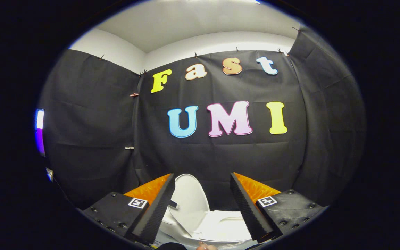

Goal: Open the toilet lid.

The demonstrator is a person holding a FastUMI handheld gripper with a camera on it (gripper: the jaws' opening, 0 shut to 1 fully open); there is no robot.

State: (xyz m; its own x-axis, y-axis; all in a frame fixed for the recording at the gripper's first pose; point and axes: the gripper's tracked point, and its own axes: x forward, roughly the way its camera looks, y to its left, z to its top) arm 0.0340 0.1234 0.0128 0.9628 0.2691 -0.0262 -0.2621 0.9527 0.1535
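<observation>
Gripper view took in the booth from low down, with the black cloth wall (221, 152) standing as the biggest thing ahead, hung in creased panels that met at a corner to the left. Above the cloth ran a band of pale wall and ceiling (193, 27). Small clips (134, 94) pinned the cloth along its top edge and down the corner seam.

Below the cloth sat the white toilet (221, 229), seen between and just beyond the fingers. Its lid (190, 201) stood raised, tilted up and back toward the cloth on the left side of the bowl, so the seat and the bowl's opening lay uncovered. What the bowl held could not be told, as its inside was washed out in white glare.

The gripper (203, 208) stood open, its two black ribbed fingers (155, 211) spread well apart with orange backing behind them, pressing on nothing. The lid showed in the gap between them, nearer the left finger, though whether it touched that finger could not be told. Each finger block carried a small square black-and-white marker (138, 202).

A sliver of lit screen (39, 133) glowed at the far left, beside the cloth.
</observation>
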